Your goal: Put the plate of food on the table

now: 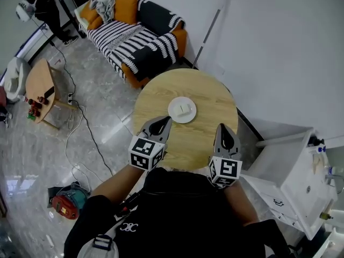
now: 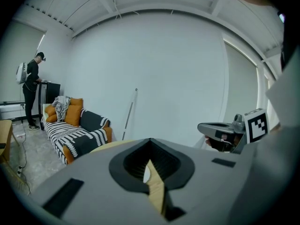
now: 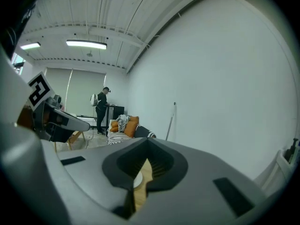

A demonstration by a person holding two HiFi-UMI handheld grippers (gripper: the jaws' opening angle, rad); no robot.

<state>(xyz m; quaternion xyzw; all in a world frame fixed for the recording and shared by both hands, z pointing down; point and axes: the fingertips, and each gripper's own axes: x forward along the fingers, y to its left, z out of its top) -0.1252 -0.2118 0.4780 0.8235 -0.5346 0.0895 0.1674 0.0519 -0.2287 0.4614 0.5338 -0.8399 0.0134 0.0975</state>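
Note:
A white plate [image 1: 182, 110] with a small pale piece of food on it rests near the middle of the round wooden table [image 1: 204, 90]. Both grippers hover over the table's near edge, on my side of the plate. My left gripper [image 1: 160, 124] is shut and holds nothing, its tips a short way below and left of the plate. To the plate's lower right, my right gripper [image 1: 224, 131] is also shut and empty. In the left gripper view the jaws [image 2: 150, 141] meet, with a sliver of plate [image 2: 146, 174] showing behind them. The right gripper view shows its jaws [image 3: 147, 140] closed too.
An orange sofa with a striped blanket [image 1: 134, 36] stands beyond the table. A thin pole [image 1: 209, 28] leans on the white wall. At the right is a white cabinet [image 1: 290, 165]. A small wooden side table [image 1: 40, 85], floor cables and a person [image 1: 43, 4] are at the left.

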